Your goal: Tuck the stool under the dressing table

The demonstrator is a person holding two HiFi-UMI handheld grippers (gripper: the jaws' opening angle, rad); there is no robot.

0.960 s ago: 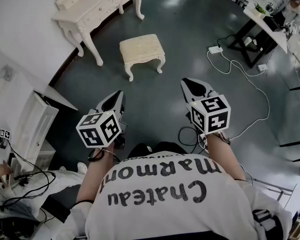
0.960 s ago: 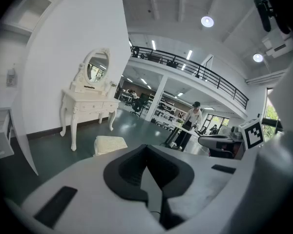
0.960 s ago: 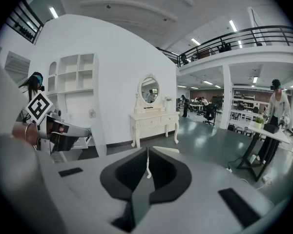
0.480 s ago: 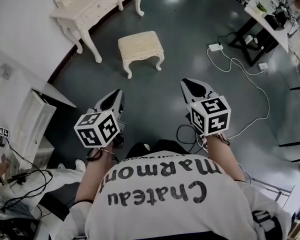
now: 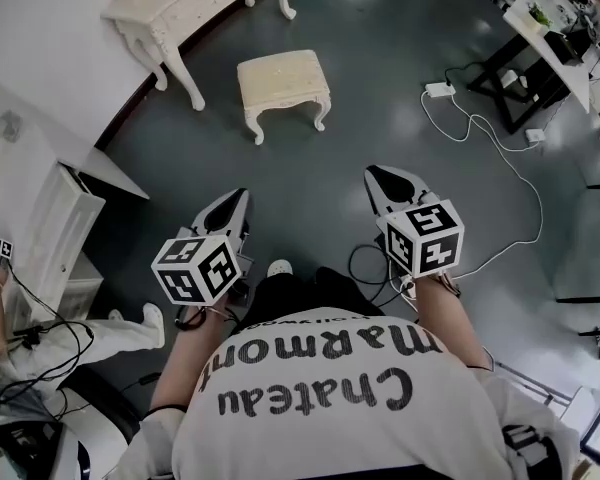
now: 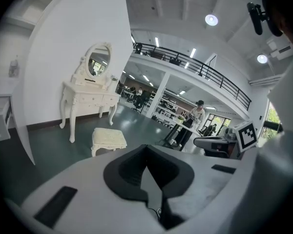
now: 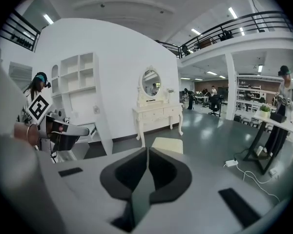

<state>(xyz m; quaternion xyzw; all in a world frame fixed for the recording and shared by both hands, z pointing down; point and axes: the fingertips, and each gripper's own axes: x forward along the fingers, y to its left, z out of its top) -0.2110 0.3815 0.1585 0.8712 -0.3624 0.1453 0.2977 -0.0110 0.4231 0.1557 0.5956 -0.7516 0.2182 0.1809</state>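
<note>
A cream stool (image 5: 283, 80) with carved legs stands on the dark floor, a short way out from the white dressing table (image 5: 170, 13) at the wall. Its cushion (image 6: 109, 137) also shows in the left gripper view, and its top (image 7: 167, 144) shows just past the jaws in the right gripper view. The table with its oval mirror (image 7: 156, 112) stands behind it. My left gripper (image 5: 232, 204) and right gripper (image 5: 383, 179) hang side by side well short of the stool, both shut and empty.
A white shelf unit (image 5: 50, 238) and wall panel stand at the left. A power strip (image 5: 439, 90) and white cable (image 5: 510, 178) trail over the floor at the right, beside a black-legged desk (image 5: 525, 63). A person's legs (image 5: 90, 340) show at lower left.
The stool and dressing table have slid up and away in the head view, and both grippers sit slightly lower. The jaws stay shut.
</note>
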